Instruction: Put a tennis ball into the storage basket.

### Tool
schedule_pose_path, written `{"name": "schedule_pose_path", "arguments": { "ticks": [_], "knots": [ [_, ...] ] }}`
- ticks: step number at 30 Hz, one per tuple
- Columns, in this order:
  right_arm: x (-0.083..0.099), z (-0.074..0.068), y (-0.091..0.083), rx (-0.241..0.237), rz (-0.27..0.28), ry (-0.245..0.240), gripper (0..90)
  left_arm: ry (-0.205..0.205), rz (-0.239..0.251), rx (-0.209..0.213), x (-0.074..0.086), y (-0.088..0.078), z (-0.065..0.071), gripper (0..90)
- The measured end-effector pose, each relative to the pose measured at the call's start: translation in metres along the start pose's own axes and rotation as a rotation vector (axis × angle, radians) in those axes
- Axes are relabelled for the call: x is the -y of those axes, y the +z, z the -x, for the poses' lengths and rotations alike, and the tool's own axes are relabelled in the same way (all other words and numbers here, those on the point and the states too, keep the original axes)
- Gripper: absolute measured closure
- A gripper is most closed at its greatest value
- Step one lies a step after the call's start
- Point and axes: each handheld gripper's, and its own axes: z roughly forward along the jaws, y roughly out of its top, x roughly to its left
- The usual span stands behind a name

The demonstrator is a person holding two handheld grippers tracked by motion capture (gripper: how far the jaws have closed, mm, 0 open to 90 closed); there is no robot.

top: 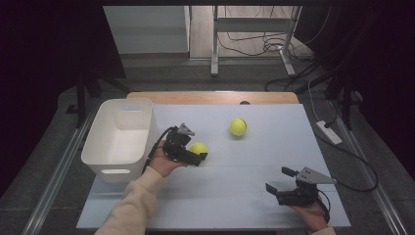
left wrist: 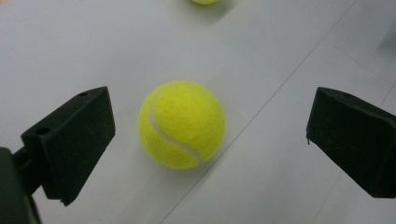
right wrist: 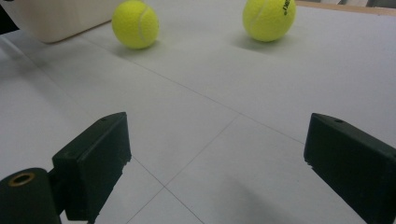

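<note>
Yellow near ball [left wrist: 181, 124] between spread left gripper [left wrist: 205, 140] jaws, untouched, far ball [left wrist: 204, 1] cropped at 12 o'clock, right gripper [right wrist: 215, 163] spread, idle.

In the right gripper view, the far tennis ball [right wrist: 269, 18] carries a short line of black printed letters near its upper right edge, cut off by the top of the picture and too small to read with certainty. The near tennis ball [left wrist: 181, 124] shows only its white seam, with no lettering on the side that faces the cameras.
</note>
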Motion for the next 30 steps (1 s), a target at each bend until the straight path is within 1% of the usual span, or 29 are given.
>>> {"name": "schedule_pose_path", "arguments": {
  "ticks": [8, 11, 18, 25, 28, 30],
  "knots": [
    [0.0, 0.0, 0.0, 0.001, -0.002, 0.0, 7.2, -0.013, -0.028, -0.002, 0.0, 0.007, -0.005, 2.0],
    [0.0, 0.0, 0.0, 0.001, -0.002, 0.001, 7.3, -0.015, -0.031, -0.001, 0.0, 0.008, -0.007, 2.0],
    [0.001, 0.0, 0.0, 0.0, -0.004, 0.002, 7.2, -0.032, -0.05, 0.0, 0.001, 0.015, -0.012, 2.1],
    [0.001, 0.0, 0.0, 0.001, -0.004, -0.001, 7.2, -0.039, -0.062, 0.001, 0.001, 0.02, -0.015, 2.2],
    [0.001, 0.0, 0.0, 0.001, -0.004, -0.003, 7.3, -0.04, -0.08, 0.005, 0.002, 0.023, -0.016, 2.1],
    [0.001, 0.0, 0.0, 0.001, -0.003, -0.003, 7.2, -0.043, -0.082, 0.006, 0.002, 0.025, -0.017, 2.1]
  ]
}}
